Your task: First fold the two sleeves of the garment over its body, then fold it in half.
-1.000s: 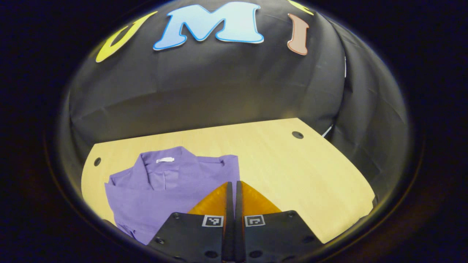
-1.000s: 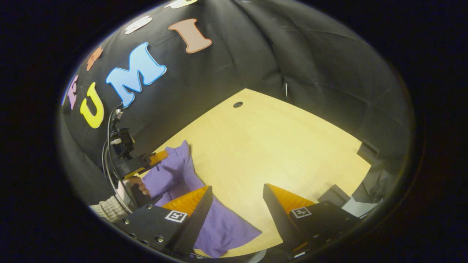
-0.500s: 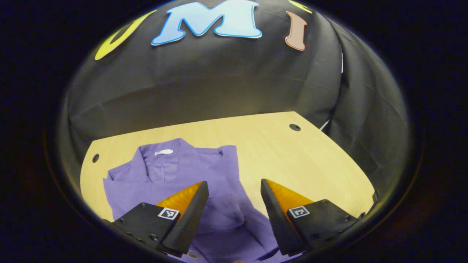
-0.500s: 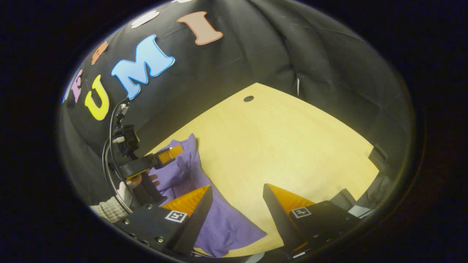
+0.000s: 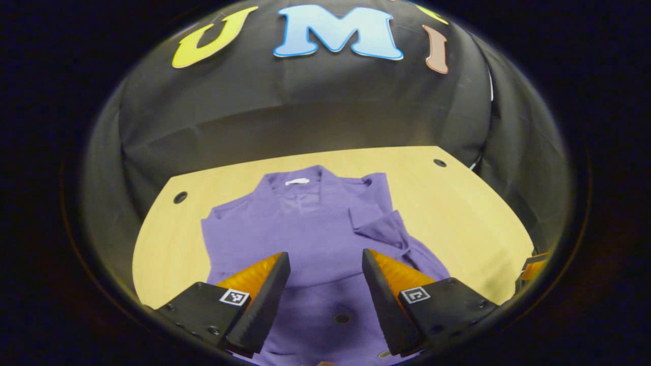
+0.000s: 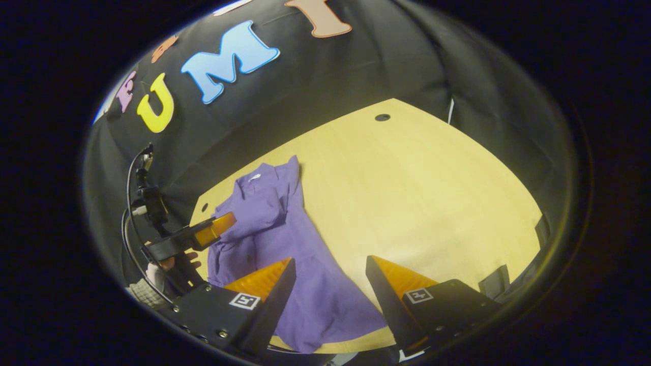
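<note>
Left tongs are released, hovering over the shirt. Right tongs are released too, above the shirt's hem. The shirt lies flat on the tabletop, sleeve folded in, collar farthest.

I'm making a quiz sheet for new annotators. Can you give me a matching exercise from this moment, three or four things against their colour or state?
Things:
1. garment
2. table
3. left gripper
4. neck label

States:
a. pale wood
b. white
c. open above the cloth
d. purple, lying on the table

Pairs: 1-d, 2-a, 3-c, 4-b
</note>
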`<action>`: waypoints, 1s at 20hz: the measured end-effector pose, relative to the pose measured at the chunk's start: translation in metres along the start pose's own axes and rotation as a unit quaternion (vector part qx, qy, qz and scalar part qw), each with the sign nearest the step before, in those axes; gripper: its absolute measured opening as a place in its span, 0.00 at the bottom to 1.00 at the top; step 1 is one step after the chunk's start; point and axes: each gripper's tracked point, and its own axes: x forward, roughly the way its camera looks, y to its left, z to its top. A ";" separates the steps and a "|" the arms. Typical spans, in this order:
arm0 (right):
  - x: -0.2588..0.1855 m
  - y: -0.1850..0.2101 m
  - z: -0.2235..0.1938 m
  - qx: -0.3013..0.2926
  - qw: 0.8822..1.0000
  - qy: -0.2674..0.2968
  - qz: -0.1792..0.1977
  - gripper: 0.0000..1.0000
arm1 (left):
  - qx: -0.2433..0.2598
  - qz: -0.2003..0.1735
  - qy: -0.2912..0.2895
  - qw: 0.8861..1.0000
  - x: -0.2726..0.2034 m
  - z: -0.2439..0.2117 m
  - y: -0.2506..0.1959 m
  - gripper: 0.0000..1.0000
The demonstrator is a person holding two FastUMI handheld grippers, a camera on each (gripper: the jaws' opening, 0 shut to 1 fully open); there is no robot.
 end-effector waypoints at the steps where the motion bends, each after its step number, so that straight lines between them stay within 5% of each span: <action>1: 0.002 0.003 -0.005 -0.008 1.000 0.009 0.004 0.88 | -0.004 0.005 0.003 1.000 -0.011 -0.008 0.007 0.93; 12: 0.017 0.014 -0.071 -0.082 0.990 0.118 0.012 0.88 | -0.030 0.054 0.090 0.994 -0.110 -0.148 0.060 0.92; 20: 0.029 0.021 -0.117 -0.116 0.979 0.167 -0.015 0.88 | -0.046 0.069 0.140 0.987 -0.144 -0.208 0.073 0.93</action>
